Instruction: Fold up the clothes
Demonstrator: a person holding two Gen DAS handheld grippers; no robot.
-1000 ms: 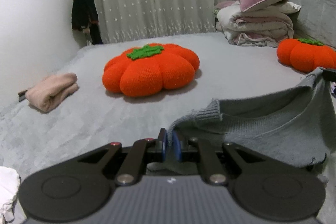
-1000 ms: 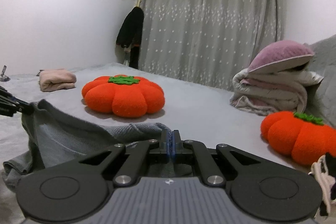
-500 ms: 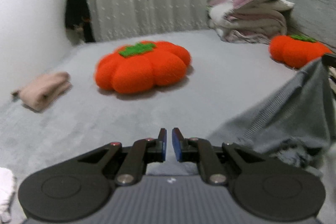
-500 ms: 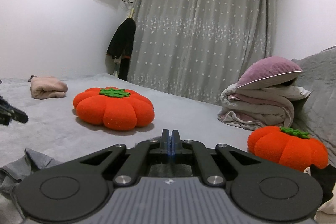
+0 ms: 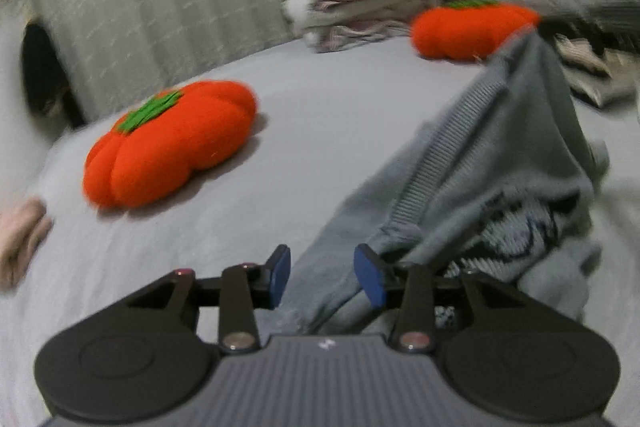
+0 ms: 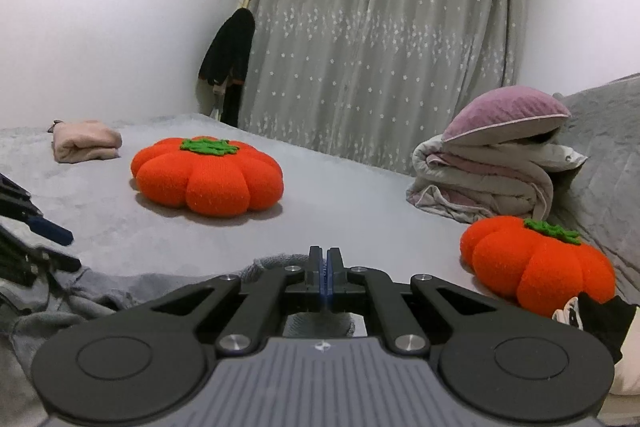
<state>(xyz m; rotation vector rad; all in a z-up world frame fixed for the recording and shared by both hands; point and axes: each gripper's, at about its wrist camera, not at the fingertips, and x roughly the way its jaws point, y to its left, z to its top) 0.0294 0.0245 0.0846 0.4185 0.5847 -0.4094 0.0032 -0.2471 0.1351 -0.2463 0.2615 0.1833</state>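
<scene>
Now we begin on the left: our left claw [image 5: 322, 277] has just been opening, its blue pads partly apart, and a fold of the grey sweater [image 5: 492, 163] lies between them without being pressed. We think the release lets this side drop onto the bed [image 5: 320, 107] so the garment can be laid flat. Further right, the sweater rises to a corner held up by our right claw [image 6: 324, 273], whose pads are together on the knit. The orange pumpkin cushion [image 6: 208, 175] rests well apart.
</scene>
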